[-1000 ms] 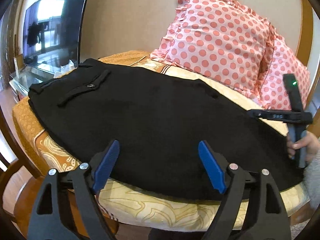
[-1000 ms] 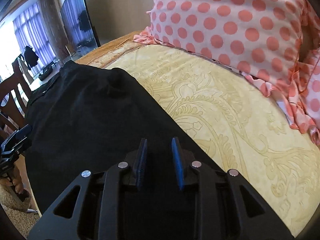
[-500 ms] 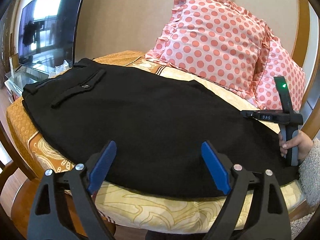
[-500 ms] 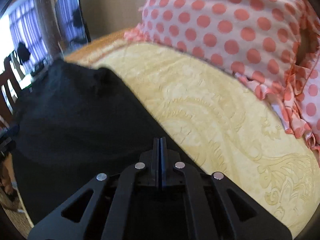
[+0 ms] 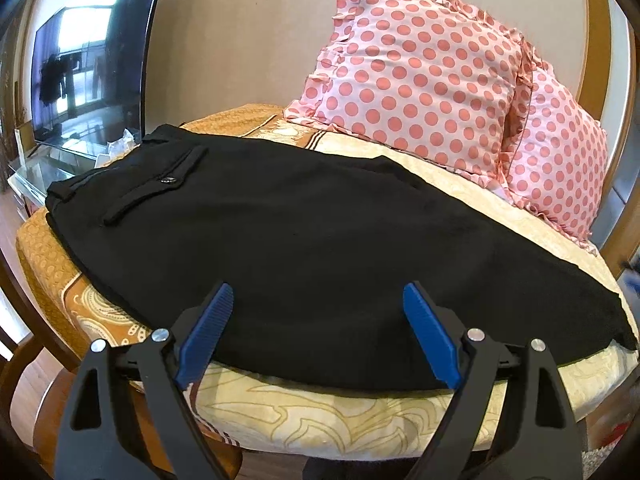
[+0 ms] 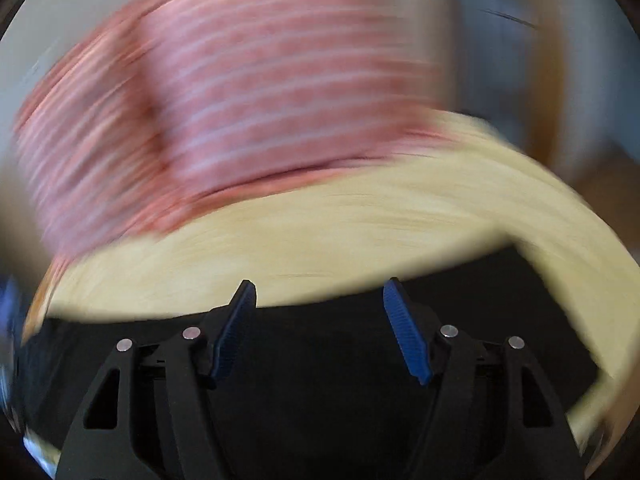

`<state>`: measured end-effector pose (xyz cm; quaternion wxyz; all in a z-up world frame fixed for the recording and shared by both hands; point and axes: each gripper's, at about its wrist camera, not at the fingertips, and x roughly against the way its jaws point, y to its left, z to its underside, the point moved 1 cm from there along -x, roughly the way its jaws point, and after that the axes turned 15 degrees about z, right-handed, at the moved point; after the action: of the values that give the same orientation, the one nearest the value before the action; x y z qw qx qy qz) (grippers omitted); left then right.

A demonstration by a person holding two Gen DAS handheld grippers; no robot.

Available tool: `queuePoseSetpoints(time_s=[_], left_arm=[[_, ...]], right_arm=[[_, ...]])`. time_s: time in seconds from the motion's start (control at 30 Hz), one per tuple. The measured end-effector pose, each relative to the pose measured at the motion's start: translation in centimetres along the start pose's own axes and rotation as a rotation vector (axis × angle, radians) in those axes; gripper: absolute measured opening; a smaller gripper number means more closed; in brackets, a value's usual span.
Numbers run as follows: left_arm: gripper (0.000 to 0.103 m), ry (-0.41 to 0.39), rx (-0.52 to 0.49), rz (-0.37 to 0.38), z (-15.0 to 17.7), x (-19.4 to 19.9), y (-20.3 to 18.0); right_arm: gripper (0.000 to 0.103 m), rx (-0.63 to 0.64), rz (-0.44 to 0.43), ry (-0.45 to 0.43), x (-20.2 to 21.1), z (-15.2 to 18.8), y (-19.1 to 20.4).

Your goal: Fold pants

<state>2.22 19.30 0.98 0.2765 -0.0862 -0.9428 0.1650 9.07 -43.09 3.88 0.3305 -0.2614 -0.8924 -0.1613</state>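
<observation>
Black pants [image 5: 304, 232] lie lengthwise, waistband far left, hem right; my left gripper [image 5: 318, 334] hovers spread at their near edge, my right gripper [image 6: 318, 330] spread too.

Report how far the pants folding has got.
Done: the black pants lie flat along the bed, legs apparently stacked. In hand: nothing; the left gripper and right gripper are both open and empty. Left: every crosswise fold.

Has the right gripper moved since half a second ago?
Yes. The right gripper has opened and swung; its view is motion-blurred, and the polka-dot pillow, formerly upper right, now fills the upper centre above the black pants.
</observation>
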Motion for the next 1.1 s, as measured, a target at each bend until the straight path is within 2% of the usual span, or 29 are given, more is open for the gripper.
queuePoseSetpoints(time_s=[0.07,0.1,0.2,0.27,0.37,0.5,0.67,0.77,0.83,0.9,1.0,1.1], left_arm=[[0.087,-0.003,0.006,0.005,0.0,0.0,0.1],[0.087,-0.003,0.006,0.005,0.0,0.0,0.1],[0.089,0.000,-0.004,0.000,0.0,-0.1,0.0],[0.090,0.004,-0.018,-0.008,0.1,-0.3,-0.2],[0.093,0.020,-0.045,-0.030,0.1,-0.8,-0.7],[0.093,0.025,-0.044,-0.032,0.1,-0.9,-0.8],[0.094,0.019,-0.020,-0.029,0.0,-0.9,-0.6],[0.094,0.027,-0.027,-0.047,-0.1,-1.1,-0.8],[0.096,0.032,-0.030,-0.051,-0.1,-1.2,-0.8],[0.097,0.037,-0.033,-0.053,-0.2,-1.4,-0.9],[0.098,0.045,-0.042,-0.062,-0.2,-1.7,-1.1],[0.099,0.047,-0.044,-0.068,-0.3,-2.0,-1.1]], right_arm=[[0.068,-0.179,0.120,0.020,0.0,0.5,-7.2],[0.064,-0.274,0.161,0.036,0.1,1.1,-10.9],[0.052,-0.445,0.184,0.081,-0.1,3.2,-17.7],[0.050,-0.478,0.195,0.108,-0.8,3.7,-19.4],[0.050,-0.438,0.125,0.088,-1.9,2.6,-18.7],[0.050,-0.209,0.065,0.083,-4.4,-2.1,-13.9],[0.048,-0.106,0.026,0.161,-8.7,-5.6,-10.5],[0.047,-0.048,0.042,0.230,-10.9,-5.4,-9.2],[0.040,-0.021,0.037,0.238,-11.0,-4.8,-9.0],[0.023,-0.001,0.049,0.205,-10.3,-4.3,-9.1],[0.012,-0.009,0.028,0.181,-9.6,-4.0,-9.6],[0.009,0.013,0.033,0.127,-8.6,-4.4,-9.3]])
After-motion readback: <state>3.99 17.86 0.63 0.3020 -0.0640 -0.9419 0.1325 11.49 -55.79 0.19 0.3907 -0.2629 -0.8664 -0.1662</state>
